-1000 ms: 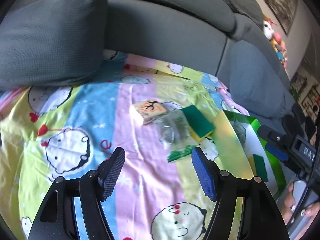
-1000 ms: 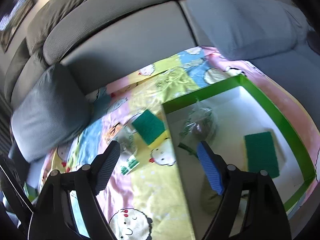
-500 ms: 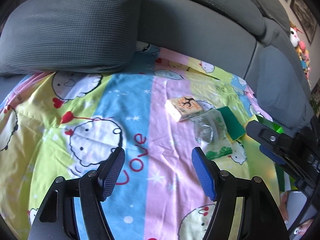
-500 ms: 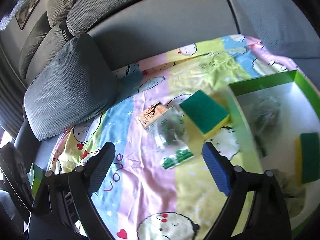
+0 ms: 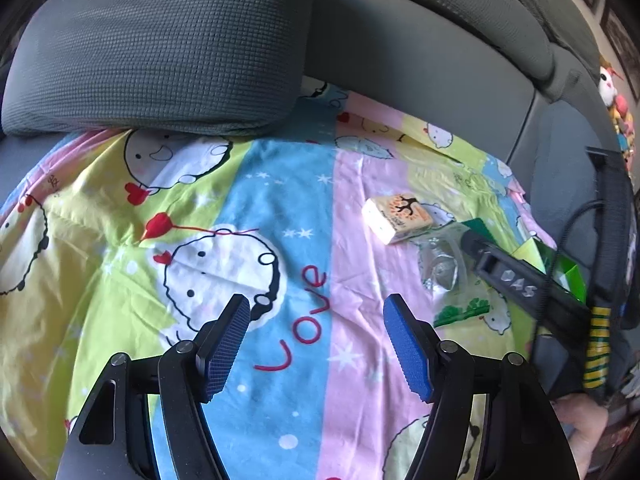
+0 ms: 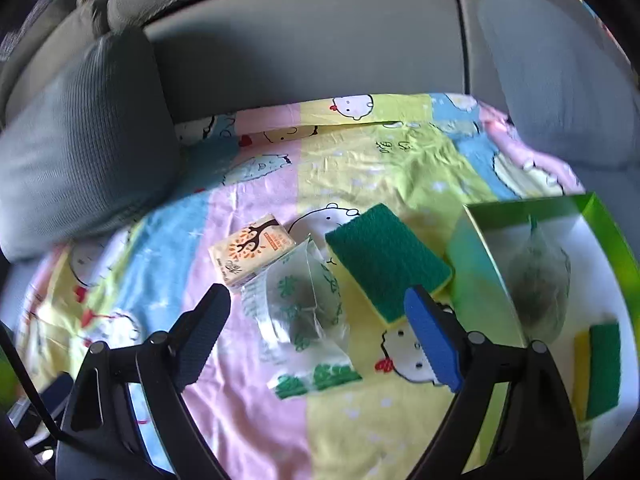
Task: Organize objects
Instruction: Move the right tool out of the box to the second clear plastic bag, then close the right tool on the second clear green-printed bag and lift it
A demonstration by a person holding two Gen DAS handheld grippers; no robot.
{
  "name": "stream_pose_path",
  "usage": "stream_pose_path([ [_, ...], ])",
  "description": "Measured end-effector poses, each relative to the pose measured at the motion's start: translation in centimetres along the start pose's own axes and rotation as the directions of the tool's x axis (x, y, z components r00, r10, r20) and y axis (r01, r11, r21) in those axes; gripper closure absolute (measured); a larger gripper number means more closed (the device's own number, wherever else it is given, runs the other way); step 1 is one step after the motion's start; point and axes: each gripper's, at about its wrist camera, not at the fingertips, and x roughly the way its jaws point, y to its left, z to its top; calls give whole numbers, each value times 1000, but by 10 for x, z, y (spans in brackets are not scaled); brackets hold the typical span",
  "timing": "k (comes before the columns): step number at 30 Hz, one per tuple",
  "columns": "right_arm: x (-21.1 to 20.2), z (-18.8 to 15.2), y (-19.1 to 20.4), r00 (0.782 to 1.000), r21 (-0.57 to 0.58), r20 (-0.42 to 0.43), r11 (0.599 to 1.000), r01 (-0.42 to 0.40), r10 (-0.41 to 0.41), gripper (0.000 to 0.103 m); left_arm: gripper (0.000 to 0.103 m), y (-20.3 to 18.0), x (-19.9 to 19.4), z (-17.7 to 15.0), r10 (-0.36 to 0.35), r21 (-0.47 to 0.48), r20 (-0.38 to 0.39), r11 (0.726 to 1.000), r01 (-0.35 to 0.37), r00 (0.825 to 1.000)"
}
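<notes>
A bright cartoon sheet (image 6: 248, 420) covers the seat of a grey sofa (image 6: 304, 48), and the things to tidy lie on it. A small tissue pack (image 6: 250, 254) with a tree picture sits near the middle. A clear plastic bag (image 6: 304, 308) with something dark inside lies touching it. A green and yellow sponge (image 6: 386, 260) lies just beside the bag on the other side.

A green box (image 6: 480, 280) with a white inside stands next to the sponge. It already holds another clear bag (image 6: 538, 276) and another sponge (image 6: 600, 368). So the box looks like the home for these things, and three are still out on the sheet.

The right hand-held gripper (image 6: 316, 332) hangs over the clear plastic bag. Its two fingers are wide apart and hold nothing. The bag shows in the gap between them, but the pads do not touch it. It looks as if this bag is the next thing to be picked up, and the fingers are spread wide because the bag is puffy.

The left hand-held gripper (image 5: 316, 344) hangs over a bare part of the sheet, near the word "Love". Its fingers are apart too, and empty. It is well apart from the three things, so it seems to be waiting out of the way. A grey cushion (image 5: 160, 44) rests at the back of the sheet, against the sofa.

The bag is soft and slippery, so a pinch may only catch loose plastic.
</notes>
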Motion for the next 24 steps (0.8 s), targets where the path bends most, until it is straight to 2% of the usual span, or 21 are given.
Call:
stream_pose_path([
  [3,15,-3,8,1000,-33,-29,999,5,-6,15,33,1,2,0,9,7,-5,1000,-9,1000],
  [6,31,-6,8,995,-5,-94,1000,-29,29,16,33,0,2,0,2,11,-7,1000,-2,1000],
  [8,39,-10,8,993,-7,-120,1000,-16,15,17,33,0,3,0,1,11,-9,1000,-1,1000],
  [10,46,-16,9,989,-10,-151,1000,-10,8,25,33,0,2,0,1,11,-8,1000,-1,1000],
  [11,50,-18,9,986,-5,-168,1000,-19,18,34,33,0,2,0,1,11,-9,1000,-1,1000],
  [12,53,-19,9,984,-1,-178,1000,-26,25,34,33,0,2,-1,1,12,-9,1000,-1,1000],
  [19,49,-24,12,983,-18,-179,998,-55,51,46,33,0,4,-2,3,3,-11,1000,-3,1000],
  [24,34,-33,14,960,20,-257,993,-113,115,47,33,3,5,-1,-7,-10,-21,1000,7,1000],
])
